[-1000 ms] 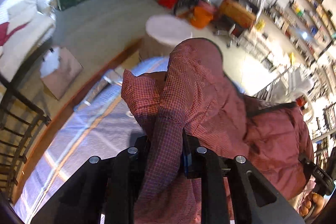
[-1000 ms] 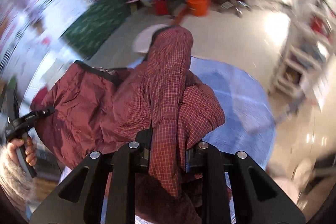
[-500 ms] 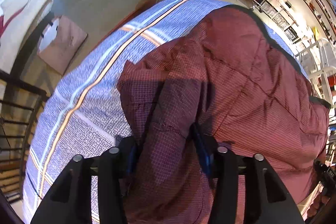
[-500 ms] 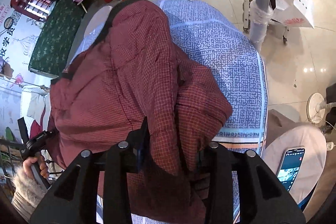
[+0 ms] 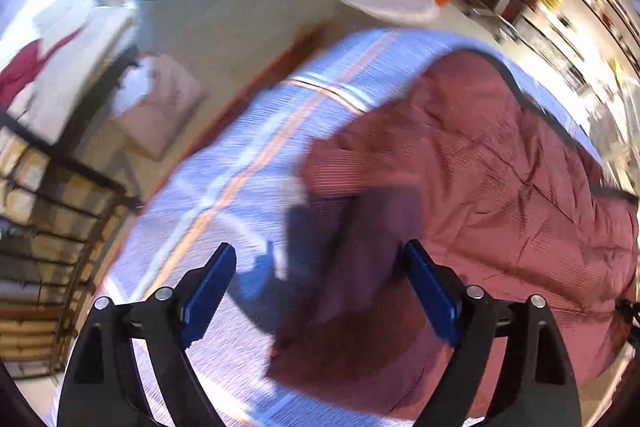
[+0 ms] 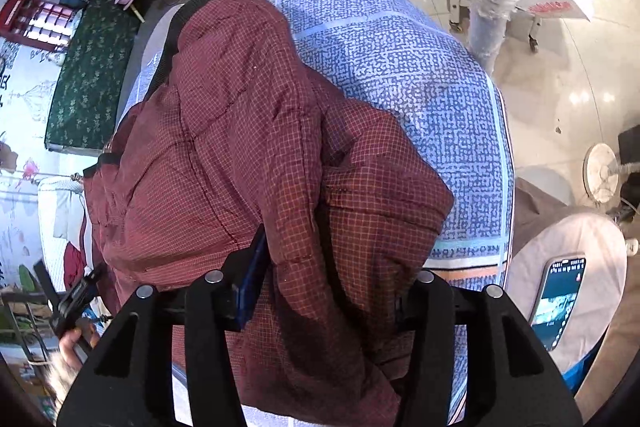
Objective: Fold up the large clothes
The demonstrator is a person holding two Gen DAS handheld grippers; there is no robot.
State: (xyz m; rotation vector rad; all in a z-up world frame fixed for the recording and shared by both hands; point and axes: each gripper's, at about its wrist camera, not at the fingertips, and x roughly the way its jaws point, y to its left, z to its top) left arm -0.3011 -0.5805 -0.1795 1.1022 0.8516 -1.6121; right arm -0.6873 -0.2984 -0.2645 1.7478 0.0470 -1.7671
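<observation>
The left gripper had just been opening: a second earlier its blue pads pinched a raised fold of the red checked jacket, whereas now they stood wide apart and released, with the jacket's dark near edge lying loose between them and touching neither pad. The right gripper had likewise been opening. Earlier it clamped a bunched sleeve held up in the air; now its jaws stood about halfway open, the sleeve still bulging up between them. Its left blue pad sat right against the cloth; the right pad was hidden behind the fabric, so whether any pressure remained could not be told.

The jacket, lifted and hanging before, had come down and lay spread on the blue patterned bedsheet, its black-trimmed edge towards the far side and the sleeve folded over its body near the sheet's near right part. In the left wrist view an orange stripe ran along the sheet beside the jacket.

Further out, a hand gripped the other tool's handle at lower left in the right wrist view, and a lit phone rested on a pale cushion at lower right.
</observation>
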